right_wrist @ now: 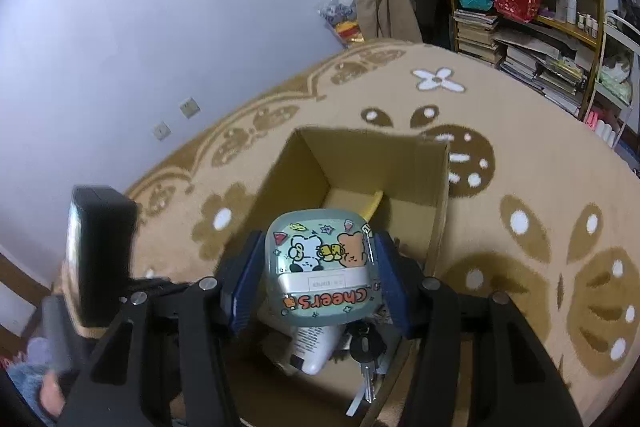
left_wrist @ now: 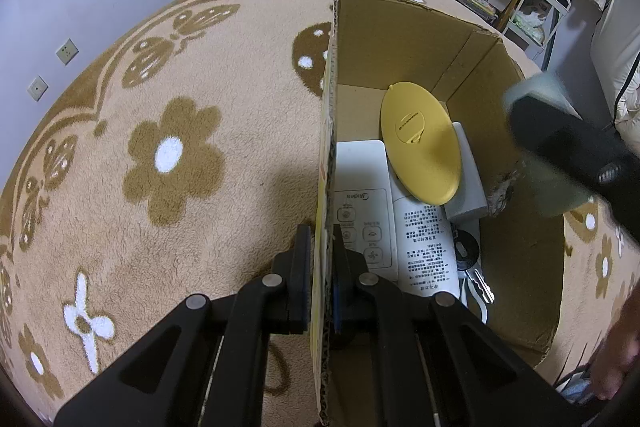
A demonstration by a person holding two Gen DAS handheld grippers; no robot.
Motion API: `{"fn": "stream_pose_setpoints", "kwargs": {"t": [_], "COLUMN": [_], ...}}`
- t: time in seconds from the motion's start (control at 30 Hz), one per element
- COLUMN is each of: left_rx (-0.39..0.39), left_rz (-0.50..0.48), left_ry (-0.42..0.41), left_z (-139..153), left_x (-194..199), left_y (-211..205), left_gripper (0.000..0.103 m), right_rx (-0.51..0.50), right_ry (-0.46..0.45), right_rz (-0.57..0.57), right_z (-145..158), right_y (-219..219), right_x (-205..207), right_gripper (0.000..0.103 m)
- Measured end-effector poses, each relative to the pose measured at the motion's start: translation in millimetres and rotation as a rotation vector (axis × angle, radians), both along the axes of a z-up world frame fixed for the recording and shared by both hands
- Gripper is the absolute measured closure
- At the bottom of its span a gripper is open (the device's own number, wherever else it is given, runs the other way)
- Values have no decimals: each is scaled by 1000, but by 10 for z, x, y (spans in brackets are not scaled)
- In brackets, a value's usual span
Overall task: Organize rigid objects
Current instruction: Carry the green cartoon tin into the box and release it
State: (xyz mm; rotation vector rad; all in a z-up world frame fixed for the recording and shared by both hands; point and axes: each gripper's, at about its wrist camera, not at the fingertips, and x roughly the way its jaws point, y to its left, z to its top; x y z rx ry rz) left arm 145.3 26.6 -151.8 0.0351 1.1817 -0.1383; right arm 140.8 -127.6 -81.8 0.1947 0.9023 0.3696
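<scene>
**Left gripper pins the box wall while the right carries a cartoon case above it**

The left gripper [left_wrist: 322, 259] is clamped narrow on the near wall of the cardboard box [left_wrist: 404, 39], one pad outside and one inside the wall. The box stands open on a tan flowered blanket [left_wrist: 168, 155].

Inside the box, in the left wrist view, a yellow lid [left_wrist: 420, 143] leans at about 12 o'clock over a grey block [left_wrist: 468, 183]. A white remote [left_wrist: 362, 195] lies at 9 o'clock, just beside a white bottle [left_wrist: 426, 247] with printed text. A set of keys [left_wrist: 478, 283] lies at 4 o'clock, against the right wall.

The right gripper [right_wrist: 316, 275] holds a pale green case [right_wrist: 320, 267] printed with cartoon animals and the word "cheers", its blue pads pressed on the two sides at middling width. The case hangs above the open box, over the bottle and keys. From the left wrist view this gripper appears blurred at 2 o'clock.

A cluttered shelf [right_wrist: 540, 27] stands at 1 o'clock beyond the blanket.
</scene>
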Motion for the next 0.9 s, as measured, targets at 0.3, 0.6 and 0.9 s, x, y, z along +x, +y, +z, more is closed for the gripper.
{"fn": "stream_pose_setpoints", "kwargs": {"t": [0.3, 0.6, 0.9], "left_rx": [-1, 2, 26], "left_rz": [1, -1, -11], "left_ry": [1, 1, -12], "left_z": [1, 3, 42], "left_x": [2, -14, -50], "left_y": [-3, -11, -51], "left_gripper": [94, 94, 94], "right_rx": [-83, -100, -114], "right_ry": [35, 28, 32], "right_rz": [-5, -14, -30], "right_z": [-197, -210, -112], "right_y": [72, 45, 58], "right_x": [9, 25, 10], "right_gripper": [44, 45, 44]}}
